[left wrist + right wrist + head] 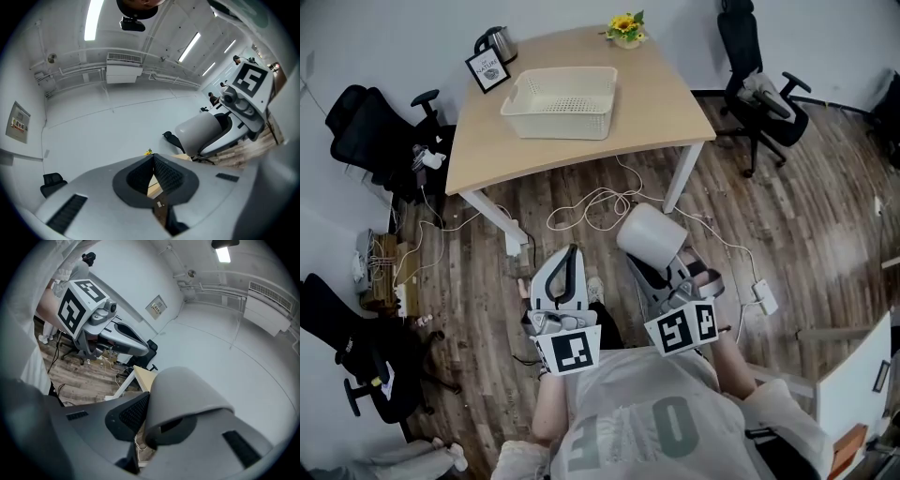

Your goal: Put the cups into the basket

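Clamping the cup [651, 234] by its wall, the right gripper [654, 265] holds it tilted toward the empty basket [558, 124] on the table [670, 108] well ahead, presumably for carrying over, while the left gripper [573, 251], jaws together on nothing, hangs alongside.

The table [487, 155] lies open before the basket [558, 124]; kettle [498, 42], frame [487, 70] and flowers [625, 26] line its far edge.
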Motion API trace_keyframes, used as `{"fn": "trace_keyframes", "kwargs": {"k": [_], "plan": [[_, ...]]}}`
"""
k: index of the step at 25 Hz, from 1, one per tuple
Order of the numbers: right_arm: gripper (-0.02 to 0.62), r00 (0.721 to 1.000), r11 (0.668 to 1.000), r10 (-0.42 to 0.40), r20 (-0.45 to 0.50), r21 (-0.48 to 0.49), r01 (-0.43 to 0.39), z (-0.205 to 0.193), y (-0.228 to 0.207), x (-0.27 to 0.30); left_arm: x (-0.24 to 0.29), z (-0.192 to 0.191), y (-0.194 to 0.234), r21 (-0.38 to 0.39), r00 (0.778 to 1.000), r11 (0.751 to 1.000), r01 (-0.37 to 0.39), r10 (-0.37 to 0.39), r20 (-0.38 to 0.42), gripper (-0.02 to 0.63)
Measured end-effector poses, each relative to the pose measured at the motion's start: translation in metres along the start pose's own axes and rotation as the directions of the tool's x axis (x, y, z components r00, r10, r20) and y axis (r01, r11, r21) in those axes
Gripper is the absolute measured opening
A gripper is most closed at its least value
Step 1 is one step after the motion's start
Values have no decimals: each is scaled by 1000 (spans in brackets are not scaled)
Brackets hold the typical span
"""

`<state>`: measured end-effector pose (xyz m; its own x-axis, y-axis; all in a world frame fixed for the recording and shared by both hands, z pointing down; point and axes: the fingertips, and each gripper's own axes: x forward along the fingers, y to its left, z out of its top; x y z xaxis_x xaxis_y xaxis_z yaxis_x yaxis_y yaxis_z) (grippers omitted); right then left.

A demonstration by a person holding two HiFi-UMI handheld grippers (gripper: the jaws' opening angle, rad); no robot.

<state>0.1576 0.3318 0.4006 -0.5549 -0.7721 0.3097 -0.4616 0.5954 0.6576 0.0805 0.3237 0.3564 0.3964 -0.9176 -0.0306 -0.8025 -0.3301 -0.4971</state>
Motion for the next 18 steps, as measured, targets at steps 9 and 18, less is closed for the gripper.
{"fn": "trace_keyframes", "kwargs": {"k": [9, 18], "plan": [[34, 999, 1000, 6, -38, -3, -6, 21, -55, 108, 88, -35, 84, -25, 1000, 1000, 18, -17, 24, 9], [34, 998, 1000, 5, -55, -16, -6, 48, -87, 220, 153, -80, 171, -43, 998, 999, 19, -17, 58, 9]]}}
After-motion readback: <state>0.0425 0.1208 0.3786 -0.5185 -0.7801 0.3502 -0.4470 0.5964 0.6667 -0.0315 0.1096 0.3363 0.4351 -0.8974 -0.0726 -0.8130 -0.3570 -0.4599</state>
